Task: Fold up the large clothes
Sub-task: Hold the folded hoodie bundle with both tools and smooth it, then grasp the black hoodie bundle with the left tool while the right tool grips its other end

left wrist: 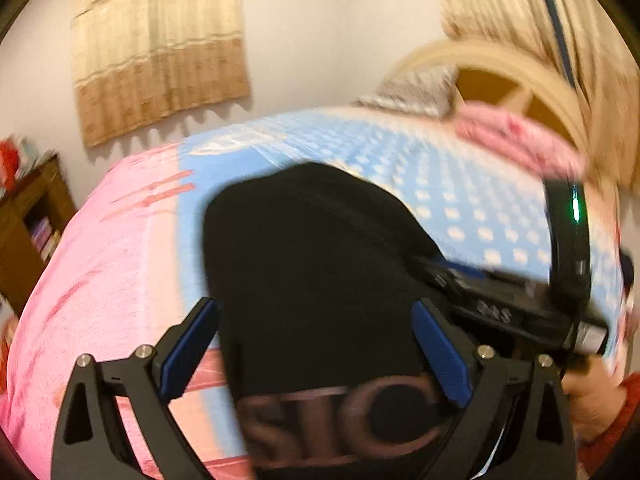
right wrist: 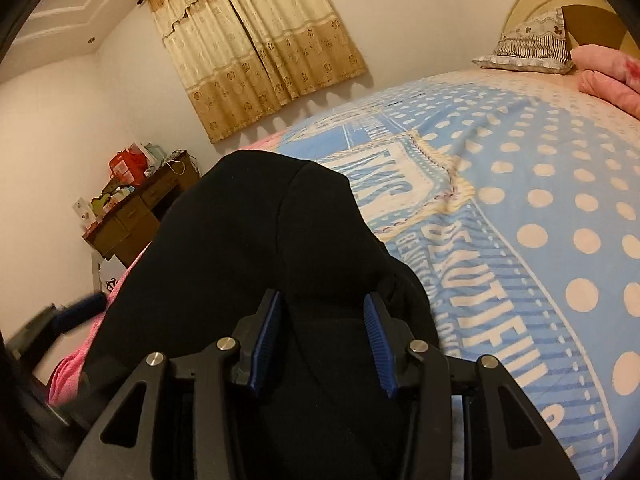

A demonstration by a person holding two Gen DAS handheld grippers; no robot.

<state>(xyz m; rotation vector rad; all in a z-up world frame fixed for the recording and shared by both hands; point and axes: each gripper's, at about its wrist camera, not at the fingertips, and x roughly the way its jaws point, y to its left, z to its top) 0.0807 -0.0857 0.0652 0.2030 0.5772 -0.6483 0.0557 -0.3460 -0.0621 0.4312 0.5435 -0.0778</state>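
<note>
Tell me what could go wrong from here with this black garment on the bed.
1. The left gripper has its jaws spread wide around the black fabric garment with pink lettering, so that side may be unheld and could sag.
2. The right gripper has fabric bunched between its jaws; whether it is clamped is unclear, so a pull may slip.
3. The left view is motion-blurred; fast moves could wrinkle the blue polka-dot bedspread.

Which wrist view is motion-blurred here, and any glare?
Left wrist: heavy motion blur, bedspread dots and black garment lettering smeared; left tongs sharp. Right wrist: crisp, bedspread print legible, garment nearly featureless black. Both: warm indoor light, no glare, fisheye bending.
</note>
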